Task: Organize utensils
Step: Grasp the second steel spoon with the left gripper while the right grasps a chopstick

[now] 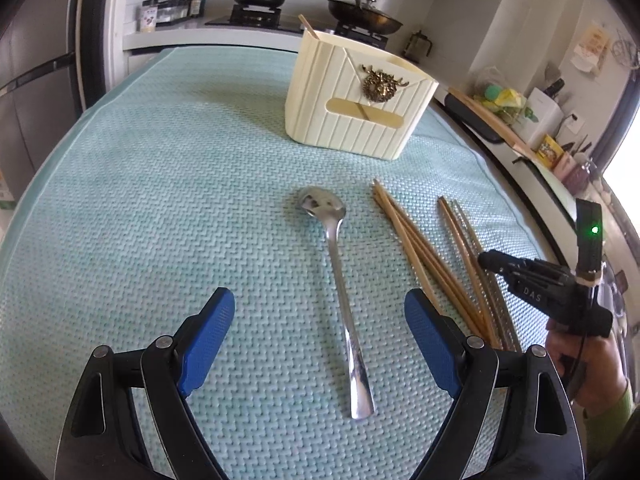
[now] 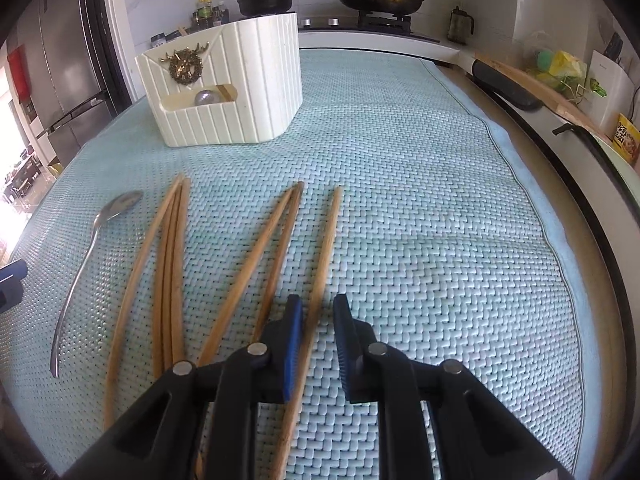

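hovering over the teal mat (image 1: 160, 200), the left gripper (image 1: 320, 294) is spreading its blue pads (image 1: 208, 340) wide, with nothing between them but air and the metal spoon (image 1: 340, 280) lying flat below. the spoon is resting near the middle of the mat, bowl toward the far edge, handle toward the near edge. the right gripper (image 2: 318, 300) is straddling the single wooden chopstick (image 2: 326, 248) lying nearest the mat's right edge; its pads are standing close together, yet a gap is showing on each side and the stick appears to be lying on the mat, so it is not pinching yet. more chopsticks (image 2: 172, 260) are lying between that one and the spoon. the cream holder (image 2: 240, 92) is standing toward the far edge, well apart from both.

the chopstick is looking light, stiff and thin, likely to pivot or roll if it is being taken near an end; gripping around mid-length, square across the stick, is seeming safest. the spoon is looking heavier, smooth and slippery, lying low against the weave, so clamping the narrow handle just behind the bowl is probably giving the steadiest hold.
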Available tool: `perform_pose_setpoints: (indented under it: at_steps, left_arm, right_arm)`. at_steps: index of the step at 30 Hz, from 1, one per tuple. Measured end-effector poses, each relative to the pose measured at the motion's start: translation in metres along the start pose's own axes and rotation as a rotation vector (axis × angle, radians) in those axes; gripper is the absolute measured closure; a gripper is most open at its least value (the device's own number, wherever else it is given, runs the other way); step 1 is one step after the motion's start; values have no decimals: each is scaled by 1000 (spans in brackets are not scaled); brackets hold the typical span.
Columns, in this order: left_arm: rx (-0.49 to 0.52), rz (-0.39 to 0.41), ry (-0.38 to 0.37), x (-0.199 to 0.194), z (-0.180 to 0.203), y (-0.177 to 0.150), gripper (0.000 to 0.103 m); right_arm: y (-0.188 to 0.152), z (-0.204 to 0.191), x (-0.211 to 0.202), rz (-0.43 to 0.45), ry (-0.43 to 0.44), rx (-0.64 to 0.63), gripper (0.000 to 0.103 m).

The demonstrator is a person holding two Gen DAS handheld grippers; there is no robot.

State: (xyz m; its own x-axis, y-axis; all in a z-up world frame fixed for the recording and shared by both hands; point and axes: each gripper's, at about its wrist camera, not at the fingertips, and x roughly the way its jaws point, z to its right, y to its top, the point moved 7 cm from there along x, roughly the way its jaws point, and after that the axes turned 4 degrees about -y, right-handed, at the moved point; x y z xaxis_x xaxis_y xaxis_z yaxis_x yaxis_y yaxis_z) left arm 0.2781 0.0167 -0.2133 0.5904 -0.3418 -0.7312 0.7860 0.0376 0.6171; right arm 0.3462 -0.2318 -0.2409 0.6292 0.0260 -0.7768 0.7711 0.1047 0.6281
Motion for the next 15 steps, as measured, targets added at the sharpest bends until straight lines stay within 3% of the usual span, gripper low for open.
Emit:
perform_pose_setpoints:
  at_steps: [8,15]
  left_arm:
    - [53,-64,76,53,6,25,19]
    - [100,-105,131,78,6,39,25]
  right_arm:
    - [-10,-2,-6,-8,17,15,87]
    - [13,4,11,-40,37,-5,87]
